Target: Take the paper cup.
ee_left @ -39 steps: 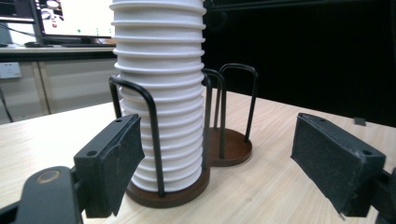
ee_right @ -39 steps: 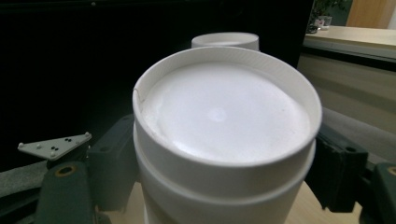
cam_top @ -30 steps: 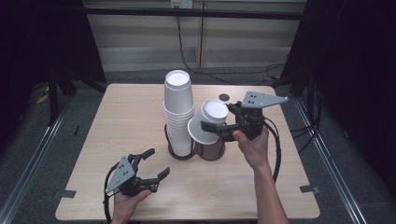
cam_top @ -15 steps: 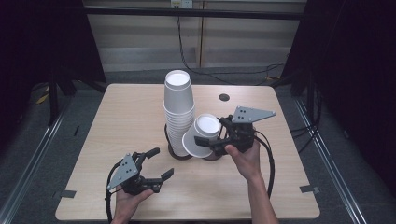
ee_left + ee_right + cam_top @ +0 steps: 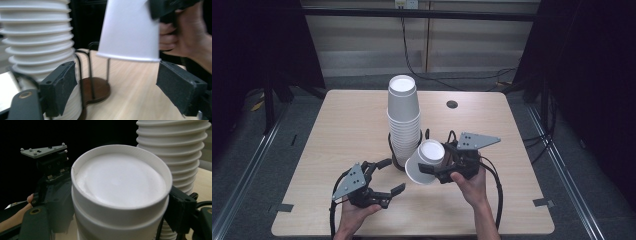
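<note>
Just in front of the left gripper (image 5: 383, 182), whose empty jaws have just been opening, hangs the upside-down paper cup (image 5: 425, 161), clamped in the right gripper (image 5: 430, 171) above the surface (image 5: 347, 125), beside the cup stack (image 5: 403, 117).

Both hand-held grippers, left gripper (image 5: 384, 176) and right gripper (image 5: 430, 170), are black with flat black rectangular pads (image 5: 60, 86), grey triangular top plates carrying small studs, black trailing cables; forearms bare, no sleeves.

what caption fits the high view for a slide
Right gripper holds an upturned white cup beside the cup stack; left gripper waits open on the table.
</note>
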Demonstrator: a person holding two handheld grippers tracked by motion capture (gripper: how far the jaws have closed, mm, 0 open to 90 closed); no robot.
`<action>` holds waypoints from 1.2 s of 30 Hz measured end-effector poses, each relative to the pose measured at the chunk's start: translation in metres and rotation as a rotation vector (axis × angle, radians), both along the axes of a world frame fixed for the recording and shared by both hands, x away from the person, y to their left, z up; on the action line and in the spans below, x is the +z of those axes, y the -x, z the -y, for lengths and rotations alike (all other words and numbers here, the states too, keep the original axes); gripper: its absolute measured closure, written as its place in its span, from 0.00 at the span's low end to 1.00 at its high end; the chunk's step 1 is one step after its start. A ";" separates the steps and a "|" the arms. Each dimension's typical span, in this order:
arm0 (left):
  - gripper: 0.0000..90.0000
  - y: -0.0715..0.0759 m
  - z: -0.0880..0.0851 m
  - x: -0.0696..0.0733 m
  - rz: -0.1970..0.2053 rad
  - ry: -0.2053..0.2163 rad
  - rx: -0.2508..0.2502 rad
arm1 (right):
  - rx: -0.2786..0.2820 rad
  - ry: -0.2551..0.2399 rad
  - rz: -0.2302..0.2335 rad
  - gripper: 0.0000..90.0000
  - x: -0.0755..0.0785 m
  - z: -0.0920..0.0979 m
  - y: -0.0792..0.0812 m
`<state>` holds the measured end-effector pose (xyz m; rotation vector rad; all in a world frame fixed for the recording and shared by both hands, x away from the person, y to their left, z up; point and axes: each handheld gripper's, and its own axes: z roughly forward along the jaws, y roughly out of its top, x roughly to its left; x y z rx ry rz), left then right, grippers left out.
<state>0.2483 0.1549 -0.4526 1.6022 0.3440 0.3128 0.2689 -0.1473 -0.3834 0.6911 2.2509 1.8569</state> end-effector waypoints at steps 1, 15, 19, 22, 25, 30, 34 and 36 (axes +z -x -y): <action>0.17 0.000 0.001 0.000 -0.007 0.000 -0.024 | 0.002 -0.003 -0.005 0.24 -0.002 0.000 0.001; 0.17 -0.003 0.019 -0.001 -0.008 -0.016 -0.111 | 0.048 -0.008 0.000 0.24 -0.015 -0.012 0.011; 0.17 -0.004 0.022 -0.002 -0.024 -0.012 -0.132 | 0.060 -0.001 -0.010 0.24 -0.019 -0.016 0.010; 0.16 -0.005 0.025 -0.003 -0.023 -0.014 -0.136 | 0.071 -0.007 -0.020 0.24 -0.021 -0.020 0.010; 0.13 -0.006 0.029 -0.004 -0.036 -0.024 -0.134 | 0.080 -0.008 -0.020 0.24 -0.022 -0.022 0.009; 0.12 -0.008 0.033 -0.007 -0.037 -0.024 -0.146 | 0.089 -0.009 -0.030 0.24 -0.024 -0.026 0.009; 0.13 -0.011 0.033 -0.008 -0.055 -0.008 -0.159 | 0.087 -0.020 -0.033 0.24 -0.025 -0.027 0.008; 0.13 -0.011 0.033 -0.008 -0.055 -0.011 -0.161 | 0.092 -0.024 -0.035 0.24 -0.026 -0.028 0.007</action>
